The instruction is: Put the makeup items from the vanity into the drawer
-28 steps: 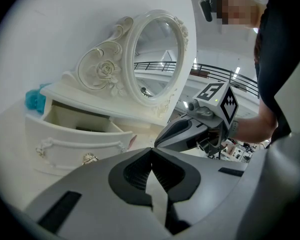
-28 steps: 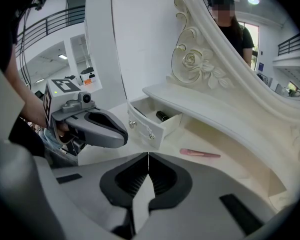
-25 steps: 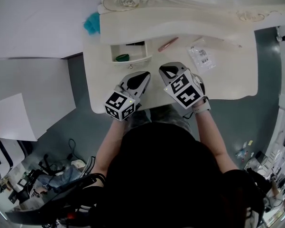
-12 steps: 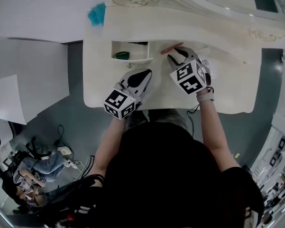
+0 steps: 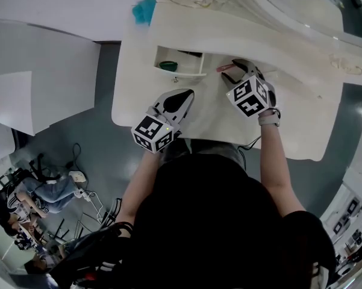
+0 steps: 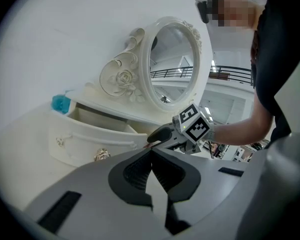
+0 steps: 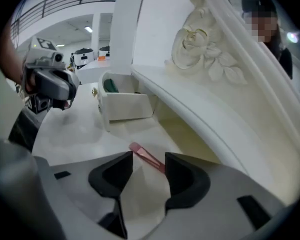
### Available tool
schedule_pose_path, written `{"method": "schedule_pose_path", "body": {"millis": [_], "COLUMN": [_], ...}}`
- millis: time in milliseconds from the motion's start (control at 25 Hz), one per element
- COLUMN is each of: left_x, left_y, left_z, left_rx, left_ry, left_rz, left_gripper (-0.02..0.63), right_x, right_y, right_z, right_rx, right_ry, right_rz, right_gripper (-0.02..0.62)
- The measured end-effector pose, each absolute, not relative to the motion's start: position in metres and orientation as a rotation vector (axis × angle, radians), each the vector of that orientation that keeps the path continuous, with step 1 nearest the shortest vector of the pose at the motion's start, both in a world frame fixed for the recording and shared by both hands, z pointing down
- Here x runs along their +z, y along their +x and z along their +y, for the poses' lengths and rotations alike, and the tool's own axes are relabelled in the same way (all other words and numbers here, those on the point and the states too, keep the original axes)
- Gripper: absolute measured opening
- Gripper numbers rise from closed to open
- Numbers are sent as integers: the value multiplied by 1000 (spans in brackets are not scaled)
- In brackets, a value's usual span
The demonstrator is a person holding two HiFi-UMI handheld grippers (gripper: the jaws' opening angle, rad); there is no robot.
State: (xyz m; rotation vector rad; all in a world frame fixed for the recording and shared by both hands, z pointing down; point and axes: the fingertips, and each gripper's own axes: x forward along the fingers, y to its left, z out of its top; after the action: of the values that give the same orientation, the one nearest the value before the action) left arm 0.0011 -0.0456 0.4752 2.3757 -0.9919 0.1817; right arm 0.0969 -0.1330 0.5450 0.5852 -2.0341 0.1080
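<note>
A slim pink makeup tube (image 7: 146, 156) lies on the white vanity top (image 5: 205, 110), just right of the small open drawer (image 5: 179, 62). My right gripper (image 7: 149, 166) is open; its jaws have just been opening and stand on either side of the tube's near end without pressing it. In the head view the right gripper (image 5: 234, 71) sits over the tube (image 5: 221, 68). A green item (image 5: 167, 65) and a dark one lie in the drawer (image 7: 125, 104). My left gripper (image 5: 182, 96) hovers in front of the drawer, shut and empty (image 6: 150, 156).
A raised shelf with a carved rose (image 7: 194, 39) overhangs the tube at the back. The oval mirror (image 6: 172, 59) stands on it. A teal object (image 5: 146, 11) sits at the back left corner. The drawer front carries a metal knob (image 6: 102, 154).
My right gripper has moved away from me to the pink tube and dropped toward it, and its jaws have opened. The left gripper has stayed in front of the drawer.
</note>
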Motion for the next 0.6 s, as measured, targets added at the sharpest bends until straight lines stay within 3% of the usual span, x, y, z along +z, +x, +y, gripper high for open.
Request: {"method": "schedule_pose_path", "body": {"millis": [440, 600], "left_x": [472, 471], "left_y": [-5, -11], "left_z": [-40, -36], "left_rx": [162, 159], "left_ry": [2371, 2368], "left_rz": [-997, -997], "left_gripper": [12, 12], "right_x": [551, 551], "right_y": [95, 97], "right_z": [-105, -97], "right_rx": [254, 286], "right_ry": [515, 498], "right_rz": [-1949, -1925], "right_gripper": [63, 61]}}
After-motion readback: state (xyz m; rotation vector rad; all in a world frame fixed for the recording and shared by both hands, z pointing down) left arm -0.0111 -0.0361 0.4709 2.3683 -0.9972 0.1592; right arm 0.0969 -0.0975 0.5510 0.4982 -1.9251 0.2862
